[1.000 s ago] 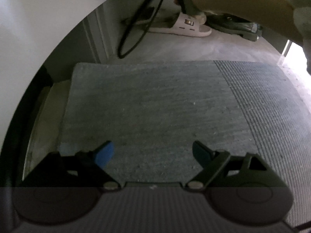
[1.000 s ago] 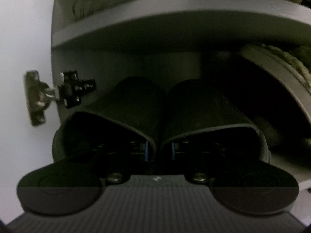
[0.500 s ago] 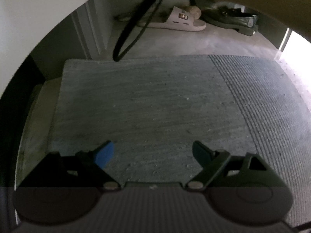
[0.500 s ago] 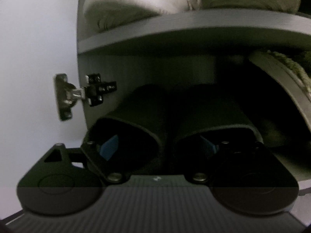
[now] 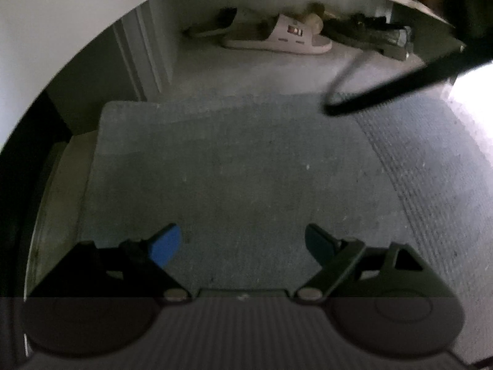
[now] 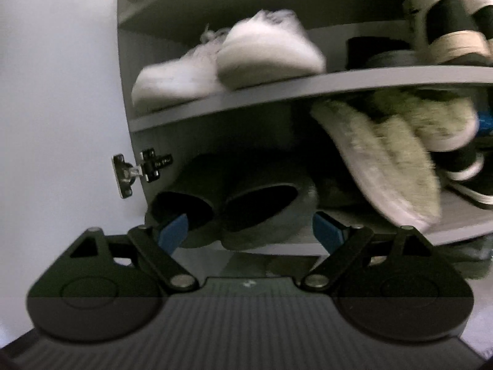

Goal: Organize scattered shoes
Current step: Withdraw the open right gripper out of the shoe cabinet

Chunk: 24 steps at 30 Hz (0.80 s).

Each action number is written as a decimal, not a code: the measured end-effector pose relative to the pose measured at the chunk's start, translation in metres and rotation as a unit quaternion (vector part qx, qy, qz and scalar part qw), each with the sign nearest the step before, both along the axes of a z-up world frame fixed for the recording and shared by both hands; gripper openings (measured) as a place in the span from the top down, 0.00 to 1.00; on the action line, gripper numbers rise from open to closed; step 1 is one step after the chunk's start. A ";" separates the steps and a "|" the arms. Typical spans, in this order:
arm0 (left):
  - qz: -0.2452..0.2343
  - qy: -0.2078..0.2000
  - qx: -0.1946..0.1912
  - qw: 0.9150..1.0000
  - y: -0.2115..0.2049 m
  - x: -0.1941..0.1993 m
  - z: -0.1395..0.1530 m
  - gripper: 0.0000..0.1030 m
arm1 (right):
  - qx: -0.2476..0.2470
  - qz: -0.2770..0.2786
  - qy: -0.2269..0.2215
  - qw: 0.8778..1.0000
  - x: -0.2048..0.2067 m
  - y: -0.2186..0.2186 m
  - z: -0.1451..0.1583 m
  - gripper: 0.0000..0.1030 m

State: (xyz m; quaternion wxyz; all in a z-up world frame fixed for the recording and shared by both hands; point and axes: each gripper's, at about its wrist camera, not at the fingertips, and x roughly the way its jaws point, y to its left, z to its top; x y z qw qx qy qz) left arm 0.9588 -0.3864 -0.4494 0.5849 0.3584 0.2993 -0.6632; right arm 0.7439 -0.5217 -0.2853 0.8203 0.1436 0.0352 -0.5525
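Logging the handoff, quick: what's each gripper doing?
Left gripper: open, empty, over the mat.
Right gripper: open, empty, just released the slippers.

In the left wrist view, the dark slide sandal [image 5: 212, 26] by the far wall is blurred and partly hidden behind the white slide sandal with a small logo patch [image 5: 277, 38]; the logo is too small to read. The dark chunky shoe with a buckle [image 5: 374, 35] is smeared, so its shape is unclear. A thin black cable loop [image 5: 379, 92] runs out of the picture at the right edge.

In the right wrist view, the pair of white sneakers [image 6: 228, 64] is blurred. The fuzzy beige slippers [image 6: 388, 151] are smeared too. The black-and-white sneakers [image 6: 450, 21] are cut by the top and right edges. The insides of the pair of black rubber slippers [image 6: 234, 206] are too dark to see.
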 end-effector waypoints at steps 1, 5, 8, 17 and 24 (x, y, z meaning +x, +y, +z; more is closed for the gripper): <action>-0.013 0.006 -0.003 1.000 -0.003 -0.004 0.005 0.13 | 0.003 -0.002 0.001 1.000 -0.011 0.009 0.005 0.13; -0.064 0.005 -0.047 0.997 -0.011 -0.016 0.029 0.13 | 0.019 -0.016 0.010 1.000 -0.052 0.049 0.016 0.13; -0.082 0.023 -0.052 0.995 -0.023 -0.019 0.043 0.12 | 0.029 -0.030 0.037 0.998 -0.080 0.074 0.030 0.13; -0.103 0.005 -0.105 0.989 -0.057 -0.053 0.112 0.12 | 0.015 -0.148 0.061 0.987 -0.168 0.123 0.127 0.13; -0.122 0.035 -0.097 0.987 -0.046 -0.094 0.251 0.11 | 0.076 -0.141 0.030 0.987 -0.182 0.150 0.224 0.13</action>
